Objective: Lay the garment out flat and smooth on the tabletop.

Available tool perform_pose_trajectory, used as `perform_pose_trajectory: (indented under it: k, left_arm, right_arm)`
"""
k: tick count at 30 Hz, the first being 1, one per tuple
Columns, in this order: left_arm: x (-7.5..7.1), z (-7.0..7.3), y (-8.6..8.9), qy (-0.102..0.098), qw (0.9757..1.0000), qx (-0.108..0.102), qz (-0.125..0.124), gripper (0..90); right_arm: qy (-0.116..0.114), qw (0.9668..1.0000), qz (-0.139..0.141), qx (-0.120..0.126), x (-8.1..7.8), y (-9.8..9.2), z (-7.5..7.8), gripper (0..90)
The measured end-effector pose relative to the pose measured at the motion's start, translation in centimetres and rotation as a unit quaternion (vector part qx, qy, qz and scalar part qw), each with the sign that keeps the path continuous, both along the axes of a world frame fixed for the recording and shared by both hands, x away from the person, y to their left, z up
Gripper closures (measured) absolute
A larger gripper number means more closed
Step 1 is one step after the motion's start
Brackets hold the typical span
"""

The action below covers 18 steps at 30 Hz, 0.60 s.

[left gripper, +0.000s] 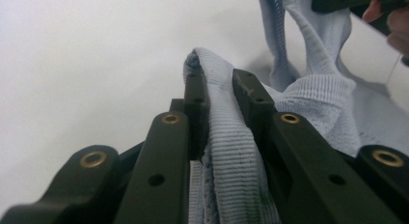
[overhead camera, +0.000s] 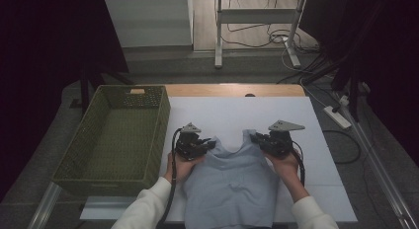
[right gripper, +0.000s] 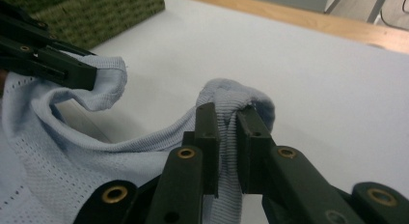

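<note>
High view: a white sheet [overhead camera: 237, 110] covers a wooden table [overhead camera: 232, 90], with a green woven basket [overhead camera: 111, 135] at left and cables on the grey floor [overhead camera: 197, 66] beyond. Near the front edge lies a pale blue top [overhead camera: 232, 182]; the left gripper [overhead camera: 207, 145] and right gripper [overhead camera: 257, 138] each clamp a shoulder strap.

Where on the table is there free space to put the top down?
Free: the white sheet beyond the top, up to the wooden edge, and the strip right of the right gripper. The basket looks bare inside. Crowded: the near middle, around the left gripper.
</note>
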<state>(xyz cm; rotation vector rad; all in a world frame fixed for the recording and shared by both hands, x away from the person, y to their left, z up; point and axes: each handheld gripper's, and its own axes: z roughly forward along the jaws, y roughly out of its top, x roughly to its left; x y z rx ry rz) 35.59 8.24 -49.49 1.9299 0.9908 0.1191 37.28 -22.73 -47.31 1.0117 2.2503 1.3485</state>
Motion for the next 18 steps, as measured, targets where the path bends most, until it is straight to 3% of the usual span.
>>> perform_pose_trajectory:
  k: [7, 10, 18]
  left_arm:
    - [-0.3, 1.6, 0.3, -0.015, 0.999, -0.043, 0.006, 76.8]
    - [-0.4, 2.0, 0.5, -0.021, 0.9985, -0.05, 0.009, 76.8]
    - [-0.9, 3.6, 1.3, -0.038, 0.9953, -0.088, 0.019, 76.9]
  right_arm:
    - [-0.016, 0.9995, -0.003, 0.025, -0.3, -0.3, 1.0, 80.8]
    - [-0.02, 0.9992, -0.004, 0.035, -0.4, -0.5, 1.4, 80.9]
    - [-0.045, 0.997, -0.003, 0.063, -0.8, -0.8, 3.1, 80.9]
